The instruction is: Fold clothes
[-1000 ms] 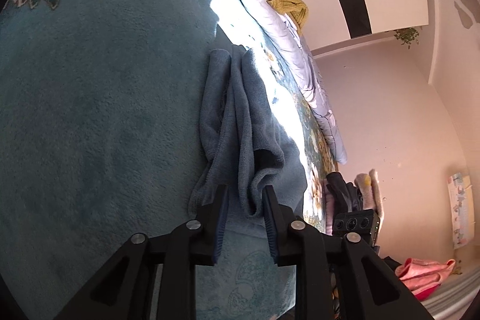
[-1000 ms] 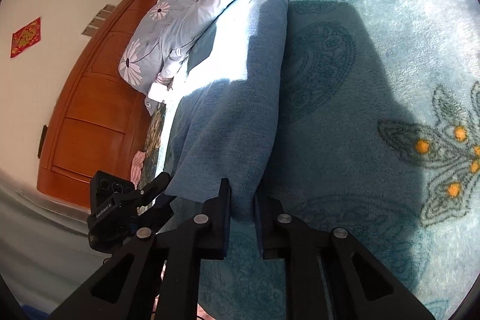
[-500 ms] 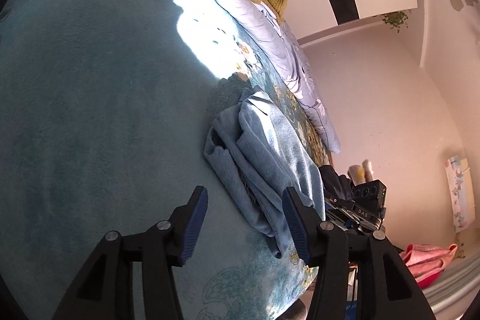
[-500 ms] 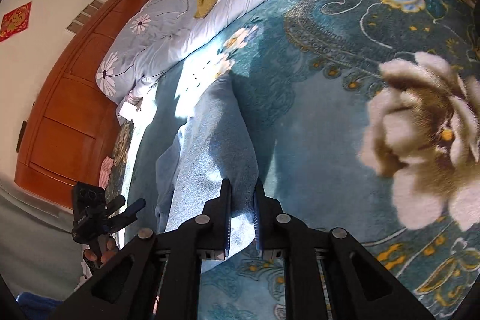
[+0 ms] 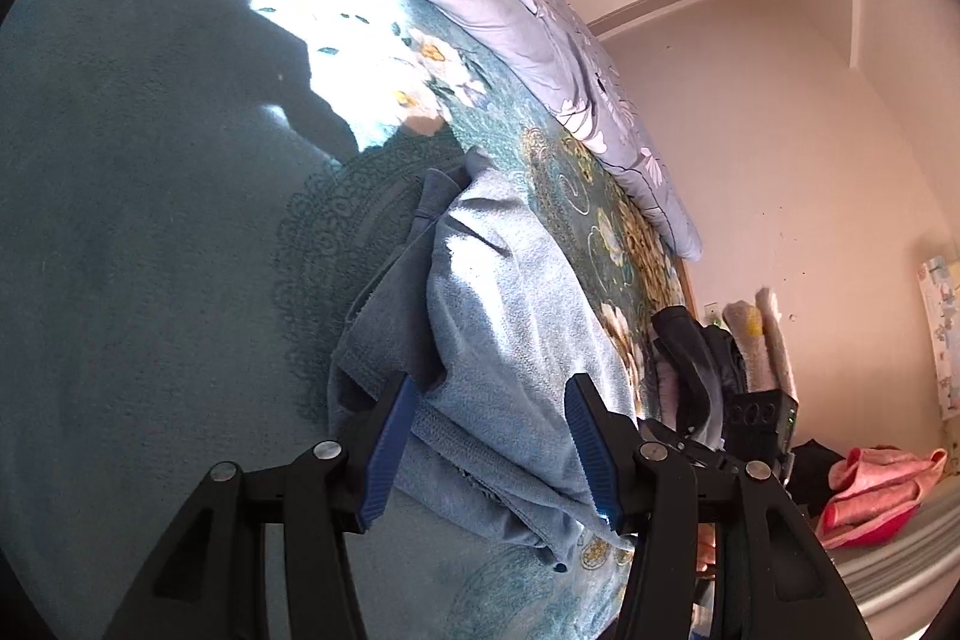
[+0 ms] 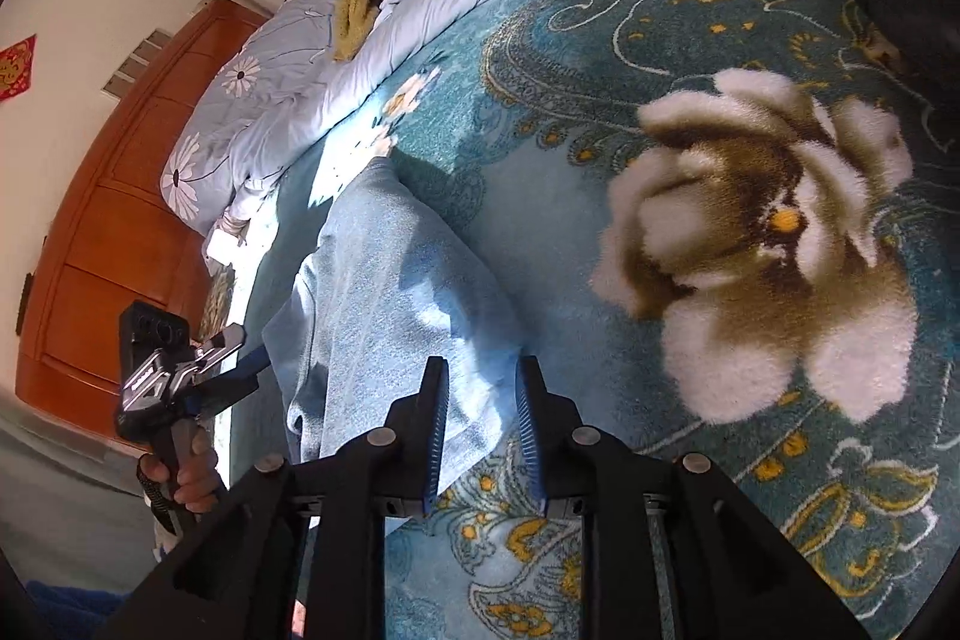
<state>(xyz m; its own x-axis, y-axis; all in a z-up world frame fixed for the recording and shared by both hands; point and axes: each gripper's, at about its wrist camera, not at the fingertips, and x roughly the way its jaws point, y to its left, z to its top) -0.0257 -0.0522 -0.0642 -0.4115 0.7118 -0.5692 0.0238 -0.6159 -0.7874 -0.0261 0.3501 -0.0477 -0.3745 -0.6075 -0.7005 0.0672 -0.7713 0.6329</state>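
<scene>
The blue garment [image 5: 510, 340] lies bunched on the bed blanket [image 5: 150, 220]. Left claw [image 5: 489, 454] is half open, empty; right claw [image 6: 480, 430] is opening, releasing cloth. Layers at twelve o'clock should be flattened before refolding.

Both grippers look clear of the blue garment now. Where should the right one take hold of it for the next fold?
Probably the near corner of the blue garment, just ahead of the right gripper, whose jaws are opening with no cloth pinched. The cloth lies flat on the patterned blanket as a long strip with its free edge nearest, so come in low from the near end and pinch that edge.
</scene>
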